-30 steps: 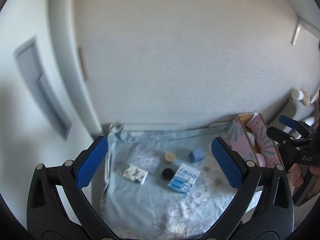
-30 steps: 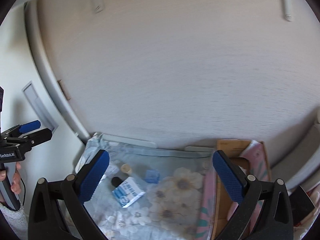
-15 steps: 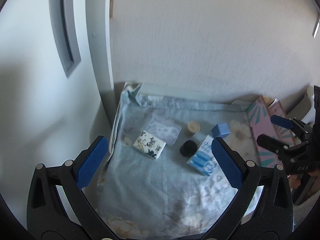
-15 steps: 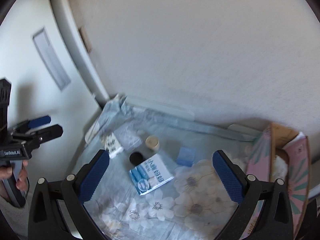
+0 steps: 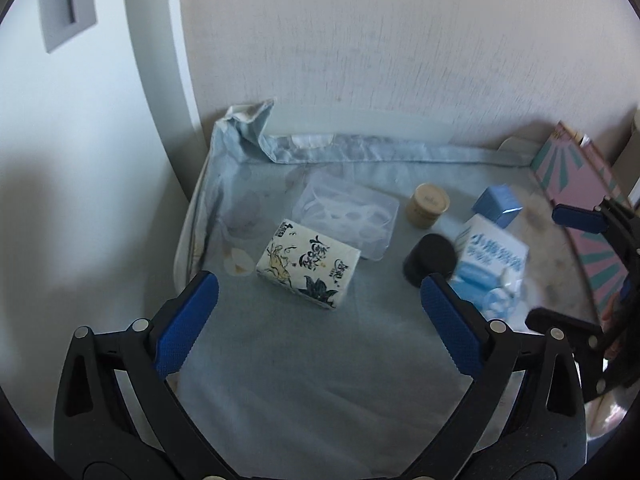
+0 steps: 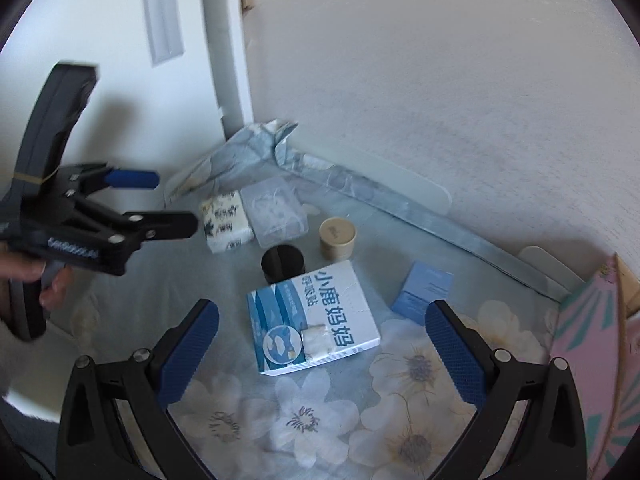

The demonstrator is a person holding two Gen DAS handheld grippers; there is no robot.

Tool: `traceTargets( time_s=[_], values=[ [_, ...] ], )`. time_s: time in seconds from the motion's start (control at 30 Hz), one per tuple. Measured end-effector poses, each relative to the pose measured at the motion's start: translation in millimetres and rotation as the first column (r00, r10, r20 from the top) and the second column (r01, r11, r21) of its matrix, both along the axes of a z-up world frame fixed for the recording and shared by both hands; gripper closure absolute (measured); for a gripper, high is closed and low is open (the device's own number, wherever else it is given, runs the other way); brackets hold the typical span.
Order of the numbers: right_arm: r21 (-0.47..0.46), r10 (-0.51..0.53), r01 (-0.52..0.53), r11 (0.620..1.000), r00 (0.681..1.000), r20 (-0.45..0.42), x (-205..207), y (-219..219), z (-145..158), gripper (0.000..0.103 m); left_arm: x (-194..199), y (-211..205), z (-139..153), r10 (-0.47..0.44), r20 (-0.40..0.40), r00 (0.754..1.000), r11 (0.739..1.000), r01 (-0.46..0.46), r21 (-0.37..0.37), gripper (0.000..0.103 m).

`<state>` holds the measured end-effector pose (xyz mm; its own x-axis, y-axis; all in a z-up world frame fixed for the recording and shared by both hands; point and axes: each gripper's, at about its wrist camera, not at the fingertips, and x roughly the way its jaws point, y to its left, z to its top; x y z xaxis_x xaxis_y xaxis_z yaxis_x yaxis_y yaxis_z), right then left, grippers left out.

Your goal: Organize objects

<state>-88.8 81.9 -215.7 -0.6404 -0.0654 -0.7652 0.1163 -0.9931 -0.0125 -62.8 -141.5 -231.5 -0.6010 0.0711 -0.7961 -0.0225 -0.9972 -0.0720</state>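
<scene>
On the floral blue cloth (image 6: pixel 320 420) spread over the desk against the wall, six small things are gathered. A white and blue box with printed characters (image 6: pixel 314 320) lies flat near the middle, with a small white wad resting on its near end. Just beyond its far left corner a black round container (image 6: pixel 282 263) is set, and just to the right of that a tan round jar (image 6: pixel 337 238) stands upright. A small blue box (image 6: pixel 424 294) lies to the right of the printed box, apart from it. Farther left, a clear plastic case (image 5: pixel 346 216) is seen touching or nearly touching a white tissue pack with dark floral print (image 5: pixel 308 262), which lies on its near left side. At the right edge of the cloth, a pink box with teal rays (image 6: pixel 592 344) is partly seen. The left tool (image 5: pixel 320 316) is held above the cloth near the tissue pack, its blue-padded fingers spread wide with nothing between them; a hand (image 6: pixel 52 284) is seen on its handle in the right wrist view. The right tool (image 6: pixel 322 356) is held over the printed box, likewise spread wide and empty.
</scene>
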Motion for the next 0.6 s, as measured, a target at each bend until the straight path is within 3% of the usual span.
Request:
traceTargets(
  time_s=[0.2,0.3,0.6],
  values=[
    [0.090,0.063,-0.059,0.994,0.997,-0.034,-2,-10,-26,0.000,-18,7,-25,-0.023,-0.002,1.000,0.997,0.023,-0.067,0.002],
    [0.127,0.083,-0.078,0.989,0.996,-0.030,-6,-14,-36,0.000,-28,8,-35,-0.037,0.006,0.999,0.997,0.037,-0.063,0.003],
    [0.165,0.087,-0.083,0.983,0.996,-0.018,-18,-15,-51,0.001,-37,12,-50,-0.060,0.027,0.998,0.996,0.062,-0.069,0.018]
  ],
)
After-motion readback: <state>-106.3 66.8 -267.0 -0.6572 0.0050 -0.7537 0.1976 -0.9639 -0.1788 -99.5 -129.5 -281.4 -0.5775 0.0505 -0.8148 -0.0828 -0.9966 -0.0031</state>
